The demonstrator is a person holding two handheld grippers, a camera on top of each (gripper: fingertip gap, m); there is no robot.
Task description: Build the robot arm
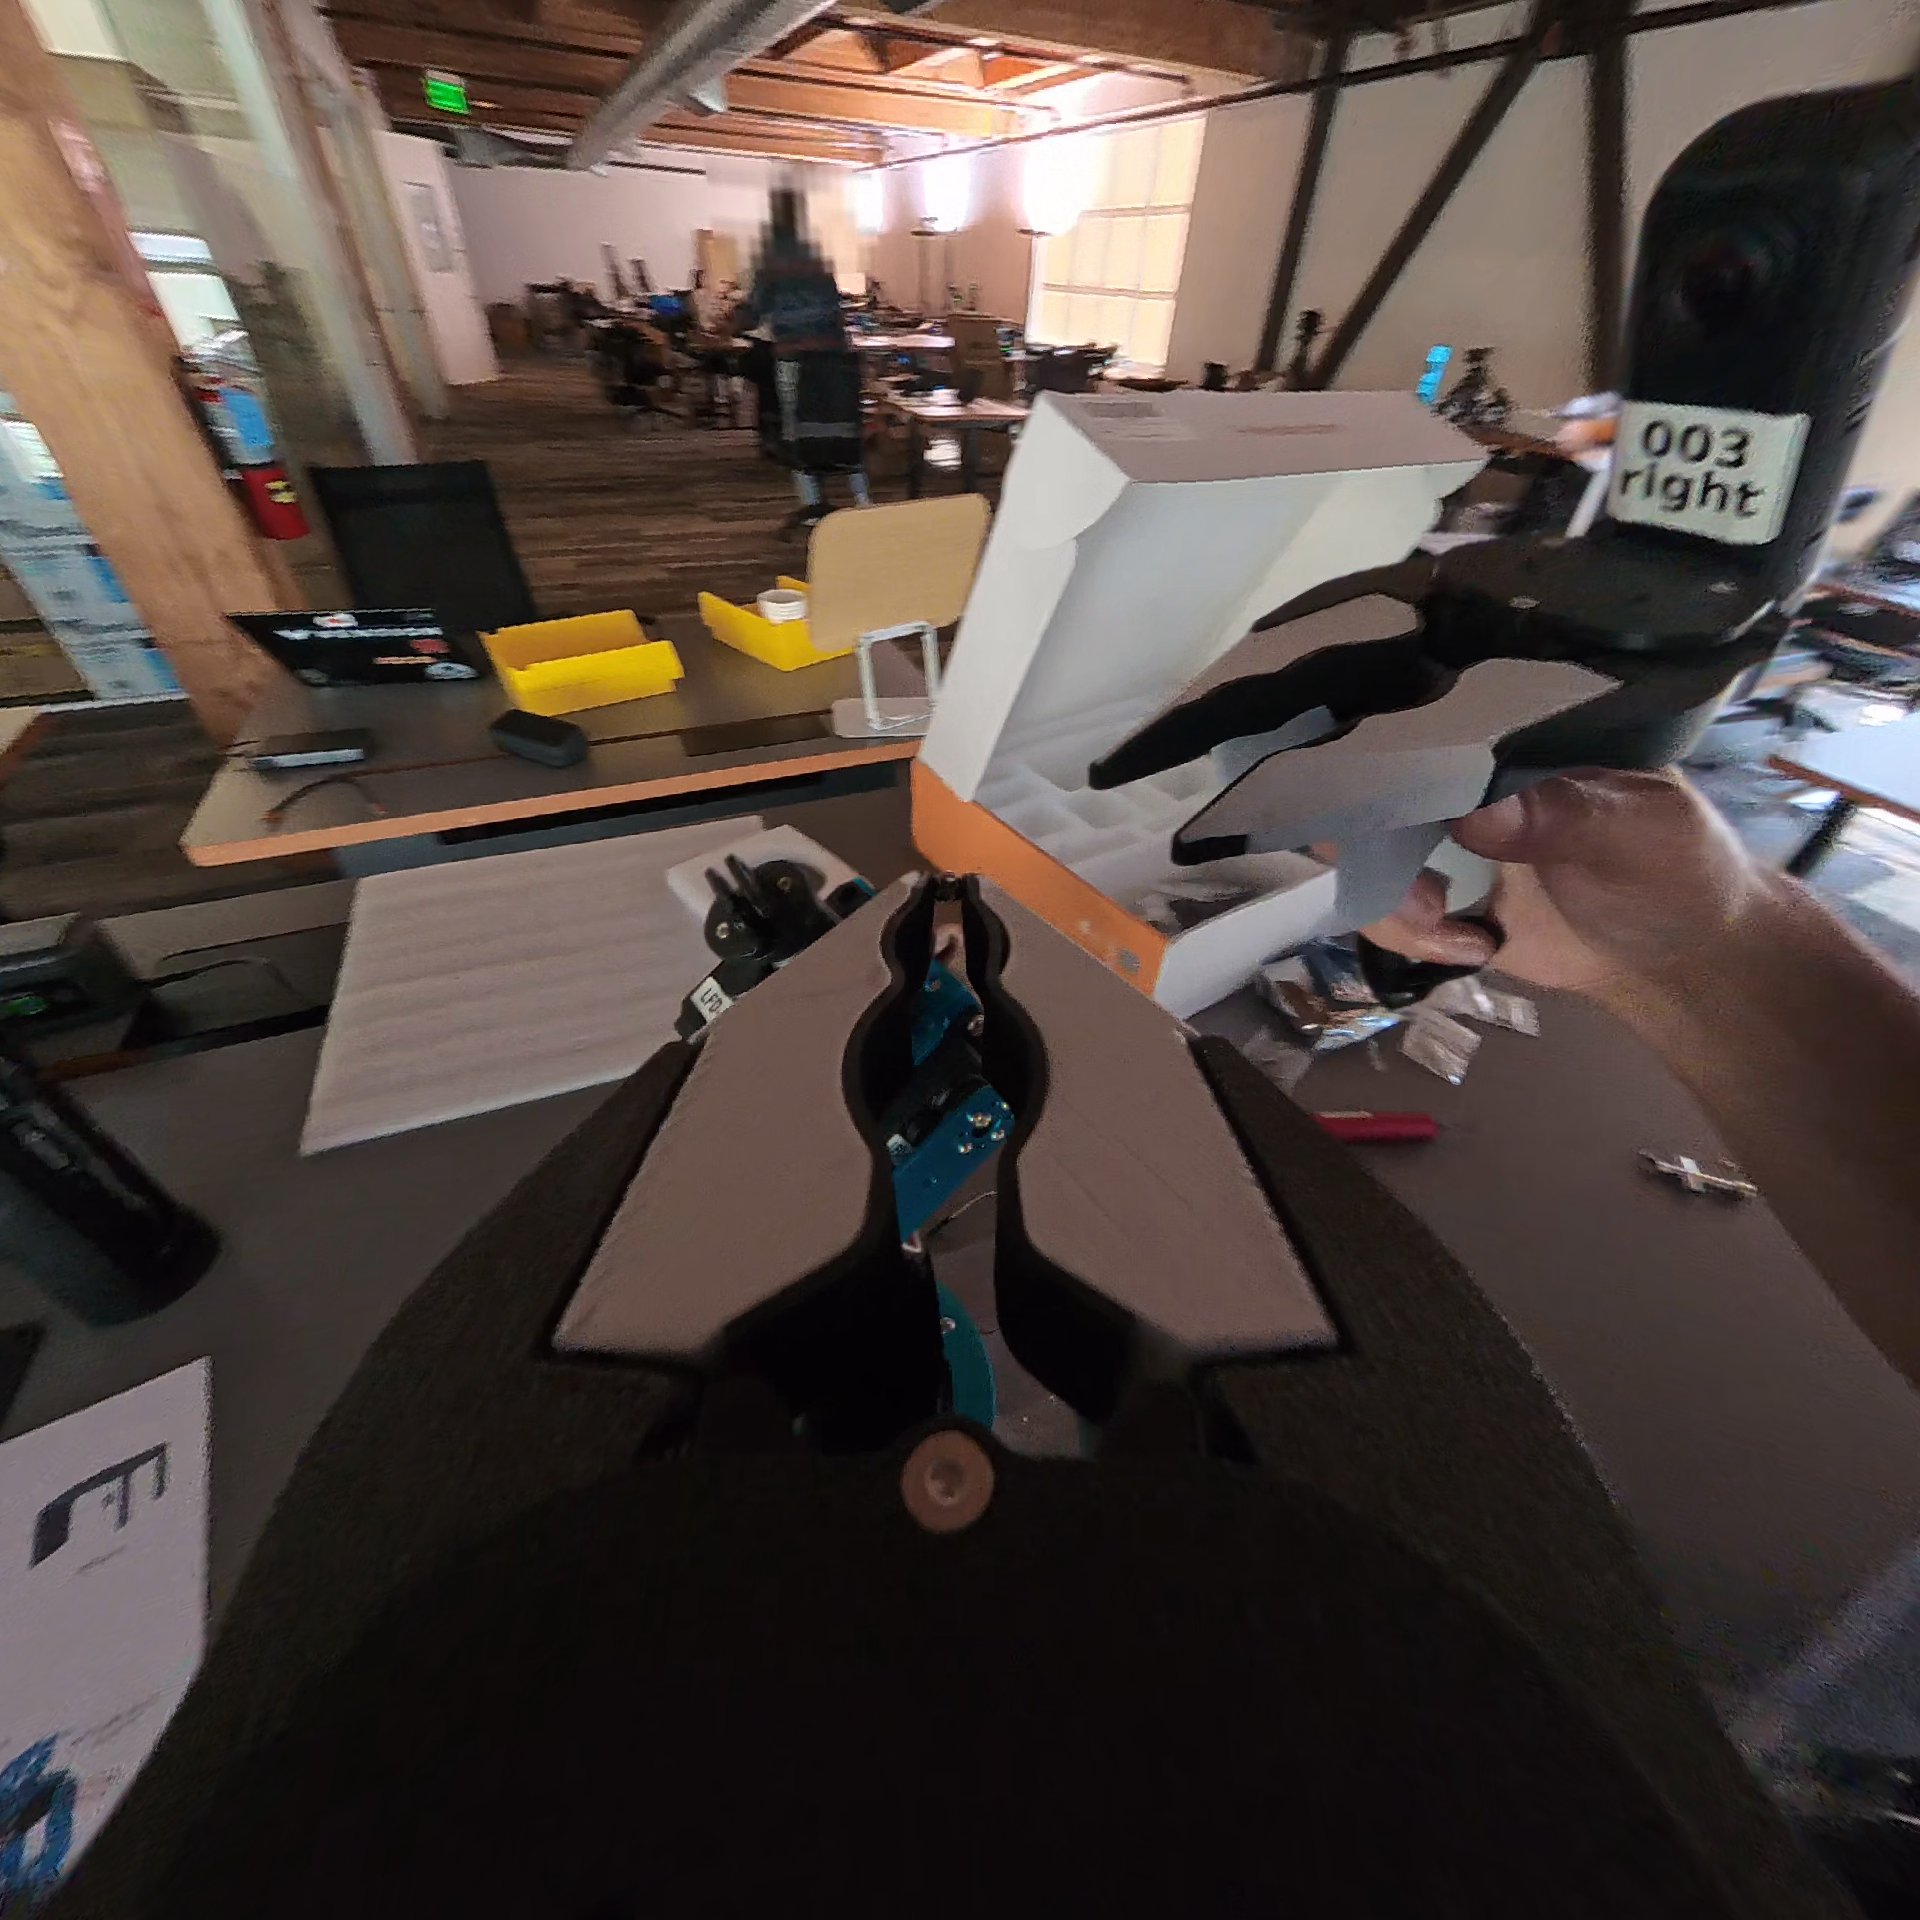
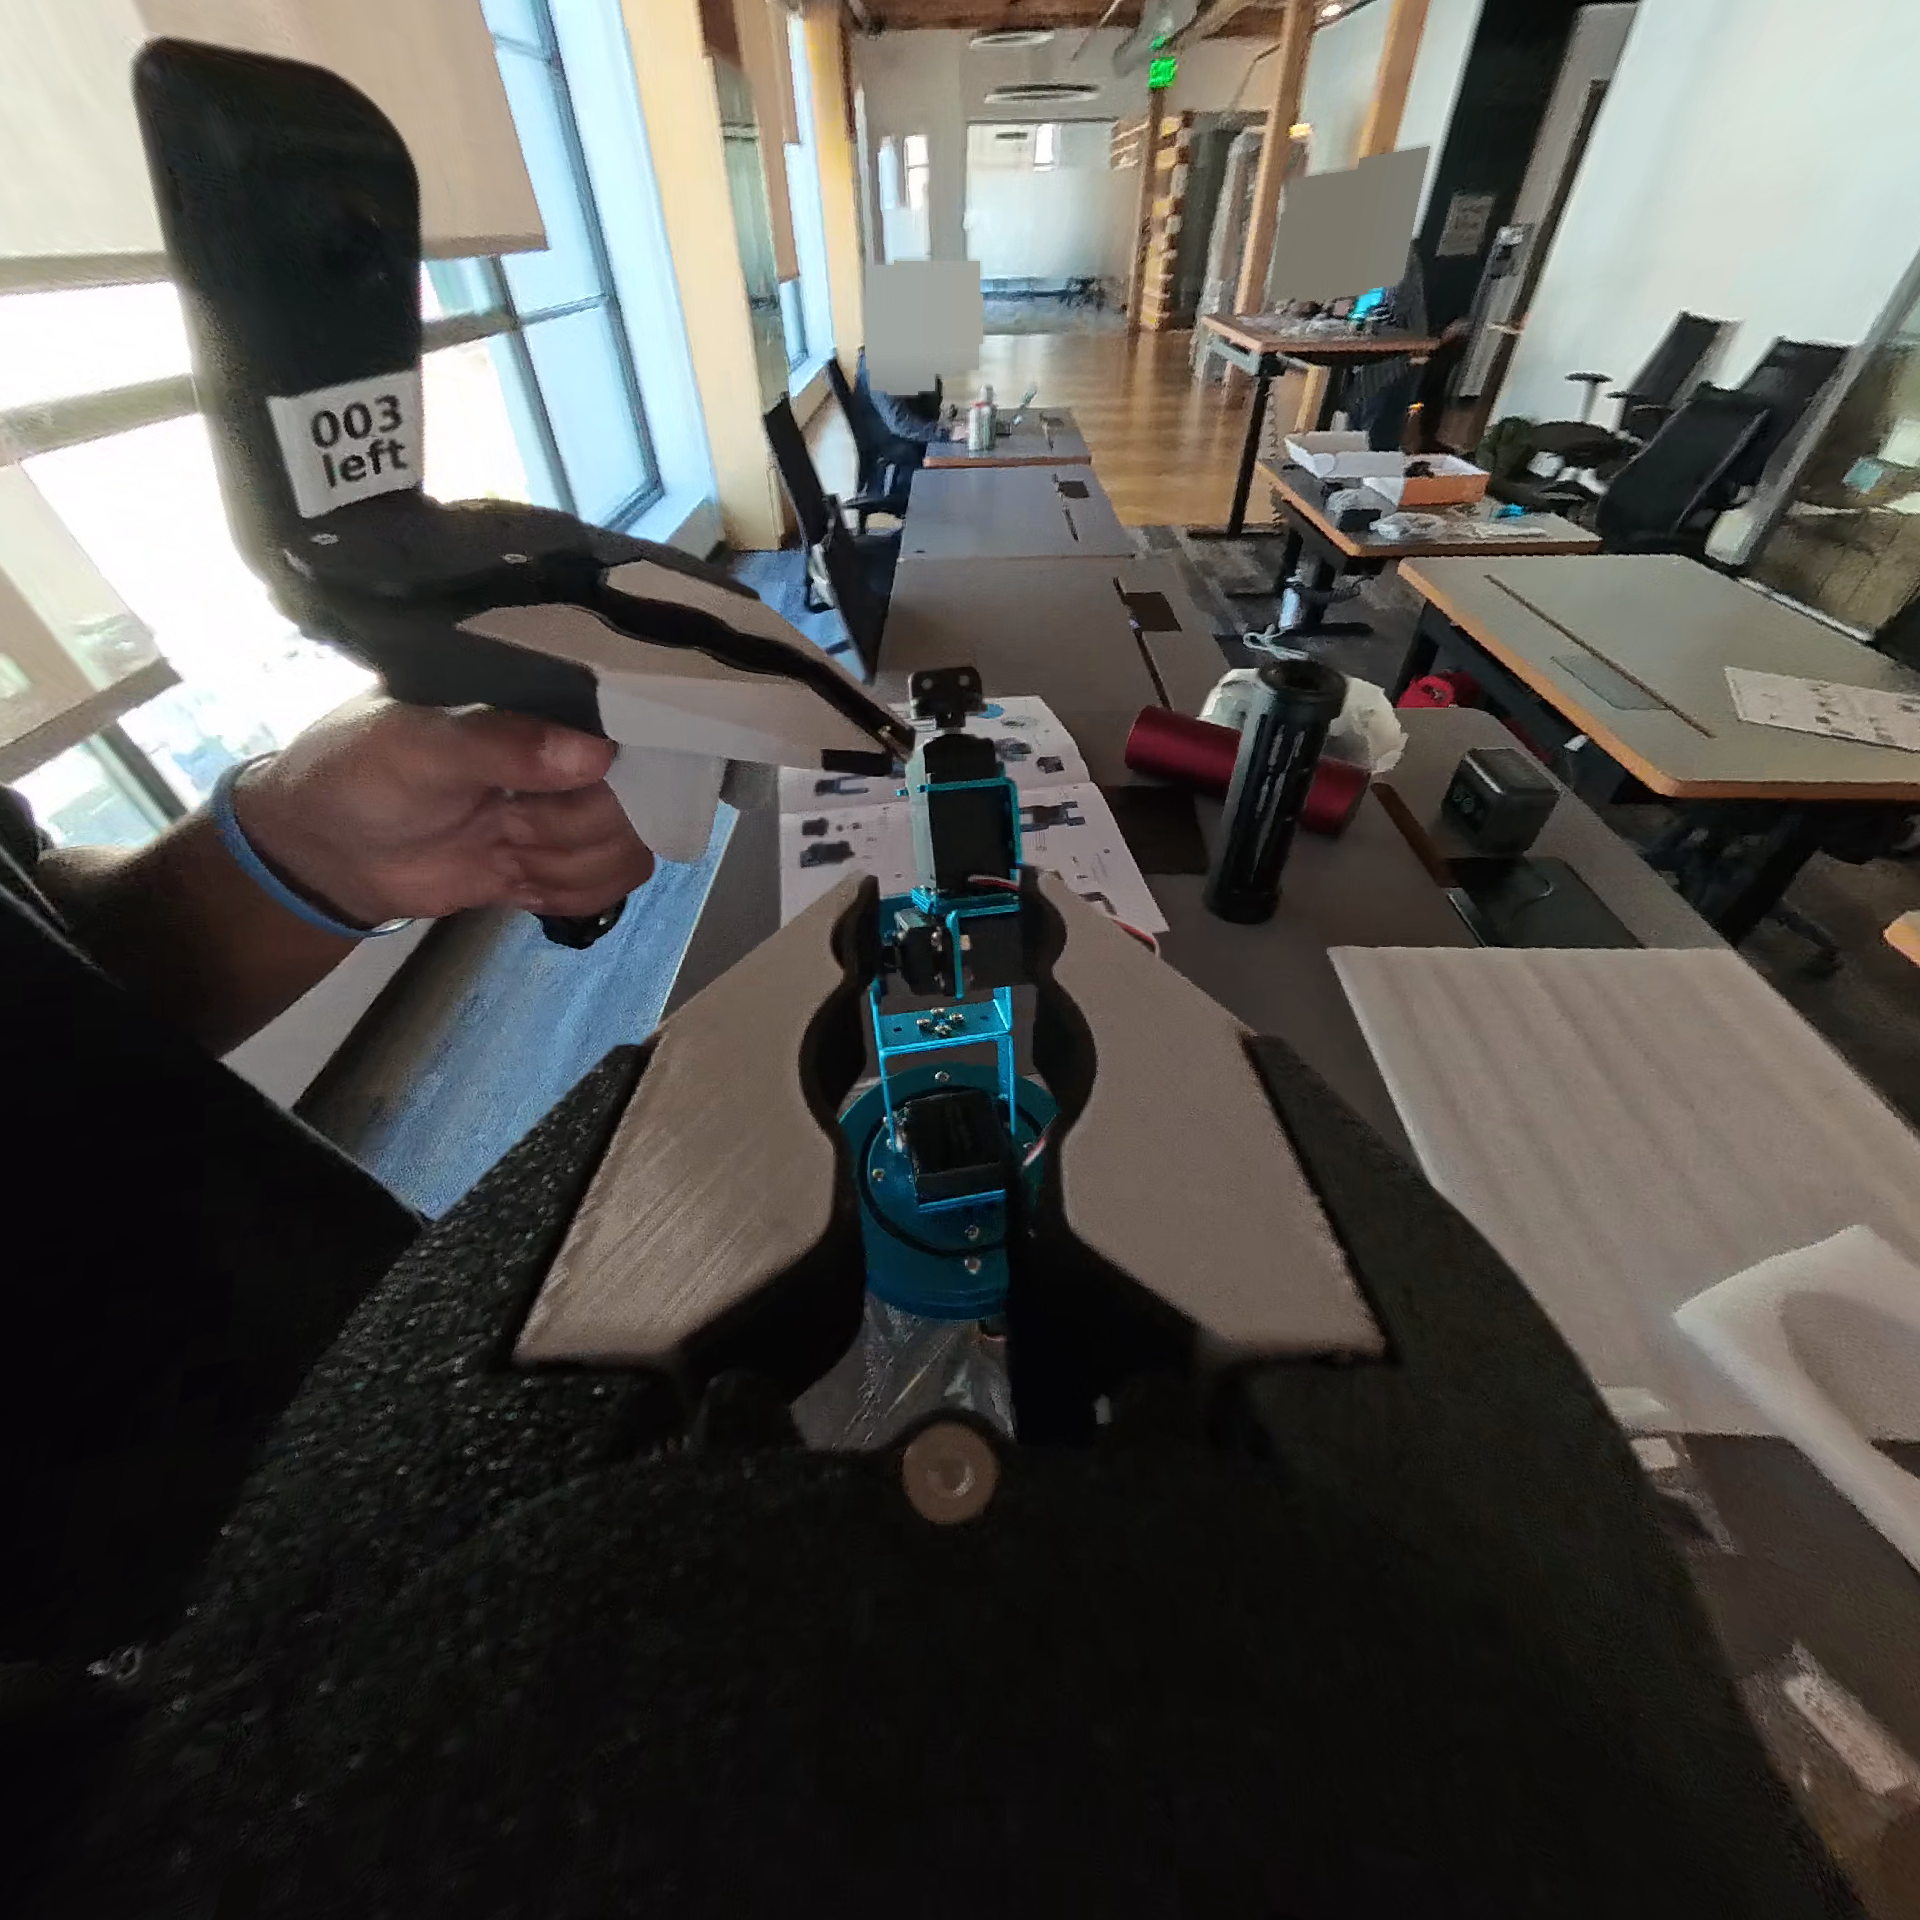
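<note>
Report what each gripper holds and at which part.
The left gripper pinches a tiny dark part at its fingertips, beside the blue servo arm. The right gripper straddles that arm's upper servo; contact cannot be told.

Open-plan office: rows of desks (image 2: pixel 1621 623), chairs (image 2: pixel 1673 457).

Daylight fills both views. In the right wrist view the windows (image 2: pixel 125 436) at the left are blown out to white, and the hand (image 2: pixel 436 821) just before them is smeared by motion. In the left wrist view a far window (image 1: pixel 1117 260) glares, and the person (image 1: pixel 805 343) near it is soft and pixelated. Both pictures bend strongly toward the edges, curving the desk (image 2: pixel 1662 665) and beams. Each view's own gripper body along the bottom edge is dark, nearly black, with little detail. The foam sheet (image 1: pixel 520 987) looks slightly blurred.
</note>
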